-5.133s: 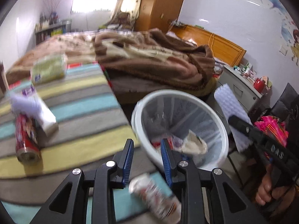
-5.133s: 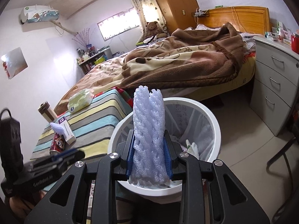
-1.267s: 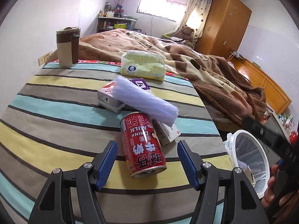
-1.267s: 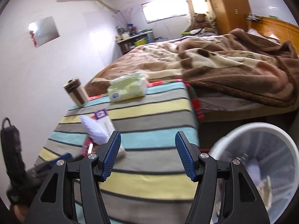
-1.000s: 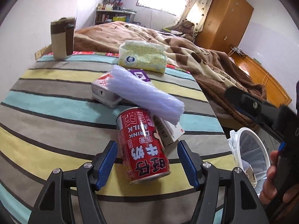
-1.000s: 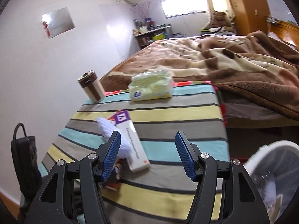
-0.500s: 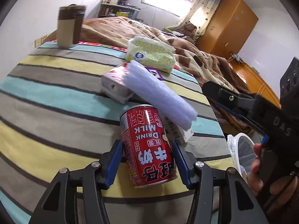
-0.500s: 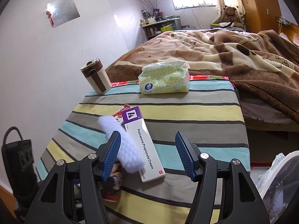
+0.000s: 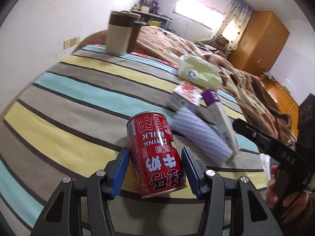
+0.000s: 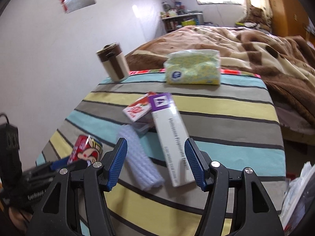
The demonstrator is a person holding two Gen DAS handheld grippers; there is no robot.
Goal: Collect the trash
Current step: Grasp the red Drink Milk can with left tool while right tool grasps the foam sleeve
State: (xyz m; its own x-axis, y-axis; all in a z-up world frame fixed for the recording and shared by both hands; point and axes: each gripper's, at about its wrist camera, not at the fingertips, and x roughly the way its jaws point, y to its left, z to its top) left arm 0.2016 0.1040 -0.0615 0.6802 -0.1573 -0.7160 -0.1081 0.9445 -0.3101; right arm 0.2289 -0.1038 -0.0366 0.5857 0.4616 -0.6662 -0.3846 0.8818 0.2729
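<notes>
We have the left hand-held gripper point(image 9: 155, 169) clamped on the can point(image 9: 156, 155), tipped on the tabletop point(image 9: 65, 102), ready to bin. Right hand-held gripper point(image 10: 155, 161) spread, lined over foam roll point(image 10: 140, 161) and carton point(image 10: 173, 137).

A home bedroom: a bed point(image 10: 246, 45) under a brown blanket, a wooden wardrobe point(image 9: 259, 43) beside it, a curtained window point(image 9: 198, 20) beyond.

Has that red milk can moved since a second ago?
Yes. The red milk can lay flat beside the foam roll; now, gripped by the left gripper, it is tilted up off the striped cloth.
</notes>
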